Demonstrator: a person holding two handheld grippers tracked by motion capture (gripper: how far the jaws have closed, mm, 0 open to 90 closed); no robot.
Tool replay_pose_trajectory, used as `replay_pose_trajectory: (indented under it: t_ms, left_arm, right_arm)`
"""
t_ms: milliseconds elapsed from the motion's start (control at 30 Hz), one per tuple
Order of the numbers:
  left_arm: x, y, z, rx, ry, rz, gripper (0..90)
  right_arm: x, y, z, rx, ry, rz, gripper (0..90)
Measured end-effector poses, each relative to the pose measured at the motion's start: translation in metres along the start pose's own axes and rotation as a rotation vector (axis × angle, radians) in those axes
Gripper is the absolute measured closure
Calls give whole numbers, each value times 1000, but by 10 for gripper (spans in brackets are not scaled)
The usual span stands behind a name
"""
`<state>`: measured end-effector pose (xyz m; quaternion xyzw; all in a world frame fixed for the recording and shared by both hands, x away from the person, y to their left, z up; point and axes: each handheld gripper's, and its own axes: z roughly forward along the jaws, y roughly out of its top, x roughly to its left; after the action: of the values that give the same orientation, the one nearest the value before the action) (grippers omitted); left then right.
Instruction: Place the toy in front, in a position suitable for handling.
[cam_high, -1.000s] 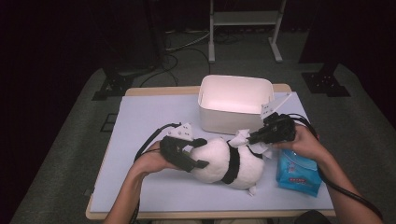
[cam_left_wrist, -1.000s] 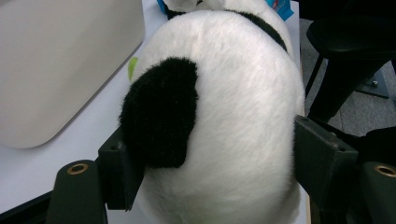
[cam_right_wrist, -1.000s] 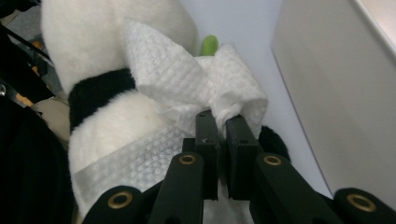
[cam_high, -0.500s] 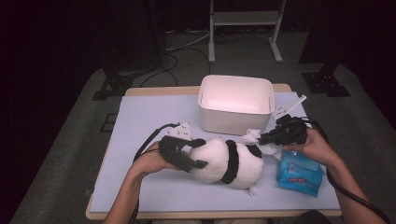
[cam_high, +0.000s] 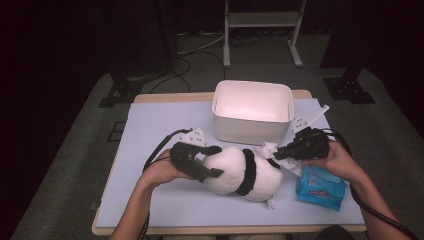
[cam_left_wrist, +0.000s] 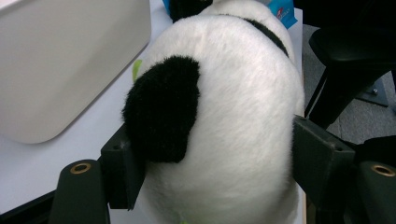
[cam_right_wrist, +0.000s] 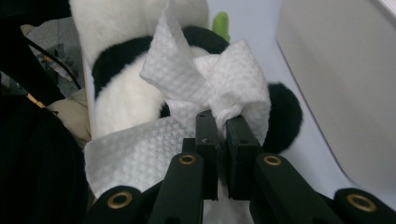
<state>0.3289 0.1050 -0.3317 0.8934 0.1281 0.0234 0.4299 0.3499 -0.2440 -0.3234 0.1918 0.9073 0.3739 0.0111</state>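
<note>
1. Near the table's centre, toward 6 o'clock from the white bin (cam_high: 252, 111), lies the toy panda (cam_high: 240, 170) on its side, its head end pointing to 9 o'clock in the high view.
2. At that head end the left gripper (cam_high: 202, 162) is clamped across the plush, one jaw pressed against a black ear (cam_left_wrist: 161, 109) and the other into the white fur.
3. At 3 o'clock of the panda the right gripper (cam_high: 280, 154) is pinched tight on a bunched white wipe (cam_right_wrist: 208, 79), held against the panda's back end.
4. Risk, as I judge it: the wipe is caught by a small twisted corner, so a hard rub could pull it free or tear it.
5. Soft fur gives under the left jaws, so the panda could roll or squirm out if the wiping stroke pushes sideways toward the bin.
6. A blue pack of wipes (cam_high: 320, 187) sits at 4 o'clock, just beside the right hand (cam_high: 332, 162); a wide sweep could knock it toward the table's edge.
7. A pale lilac sheet (cam_high: 150, 125) covers the wooden table; around it are grey carpet, dark surroundings, cables and a metal stand (cam_high: 262, 30) at 12 o'clock.
</note>
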Motion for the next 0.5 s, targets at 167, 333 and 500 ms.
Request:
replay_pose_trajectory:
  t_ms: [167, 333, 500]
  left_arm:
    - [-1, 4, 1, -6, 0, 1, 277]
    - [0, 5, 2, -2, 1, 2, 277]
    - [1, 4, 3, -3, -2, -3, 277]
  right_arm:
    - [8, 15, 5, 0, 22, -40, 847]
    - [14, 27, 15, 11, 43, -74, 847]
    - [16, 35, 23, 10, 63, -90, 847]
